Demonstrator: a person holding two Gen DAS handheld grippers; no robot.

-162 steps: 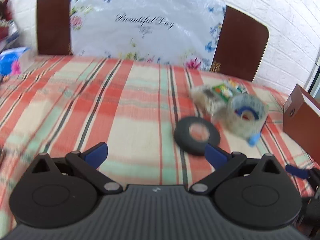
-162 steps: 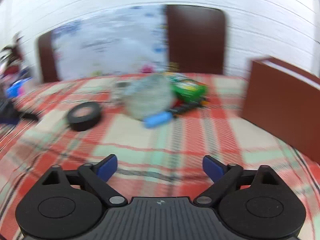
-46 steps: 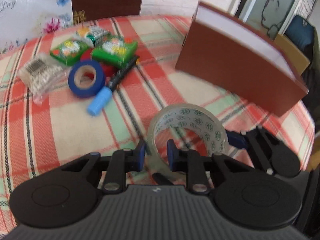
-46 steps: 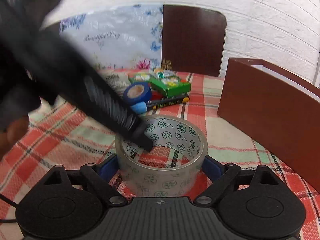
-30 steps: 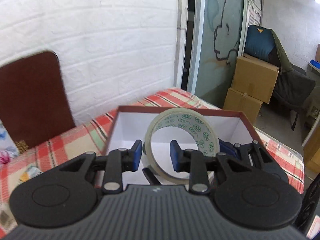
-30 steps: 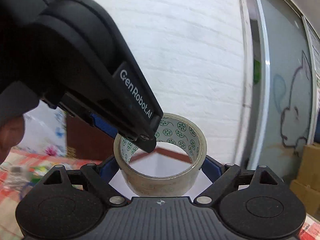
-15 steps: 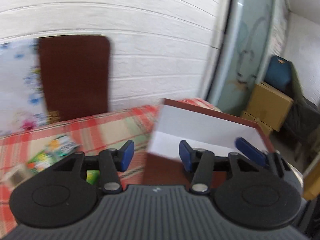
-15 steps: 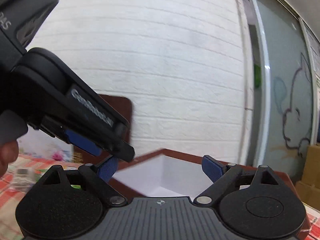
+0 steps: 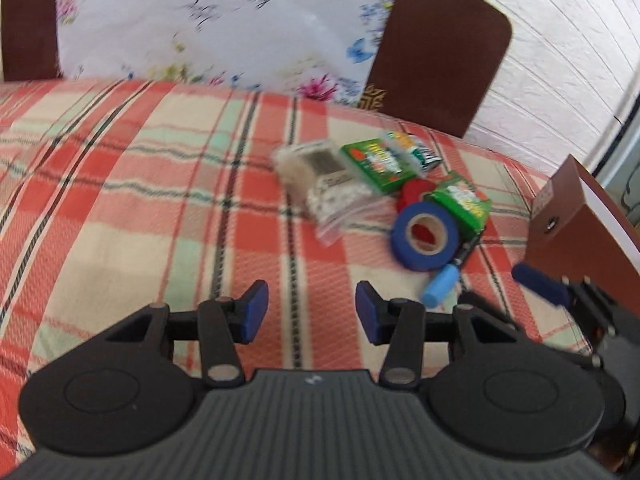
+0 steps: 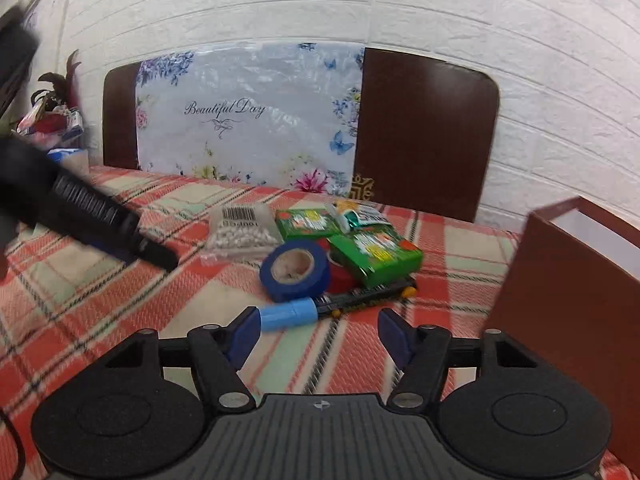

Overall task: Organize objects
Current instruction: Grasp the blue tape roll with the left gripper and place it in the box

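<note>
A blue tape roll (image 10: 295,273) lies in a pile with two green packets (image 10: 376,256), a bag of white beads (image 10: 240,232) and a black marker with a light blue cap (image 10: 288,316) on the plaid cloth. The pile also shows in the left wrist view, with the blue tape roll (image 9: 425,236) at the right. My right gripper (image 10: 320,330) is open and empty just in front of the marker. My left gripper (image 9: 312,316) is open and empty over bare cloth left of the pile. A brown box (image 10: 568,280) stands at the right; its inside is hidden.
A brown headboard (image 10: 424,128) with a flowered white cushion (image 10: 248,116) stands behind the bed. Clutter (image 10: 52,120) sits at the far left. The plaid cloth (image 9: 120,184) stretches bare to the left of the pile.
The clear tape roll that both grippers held over the brown box is gone from them. Both grippers opened and swung back from the box to face the pile on the bed.
</note>
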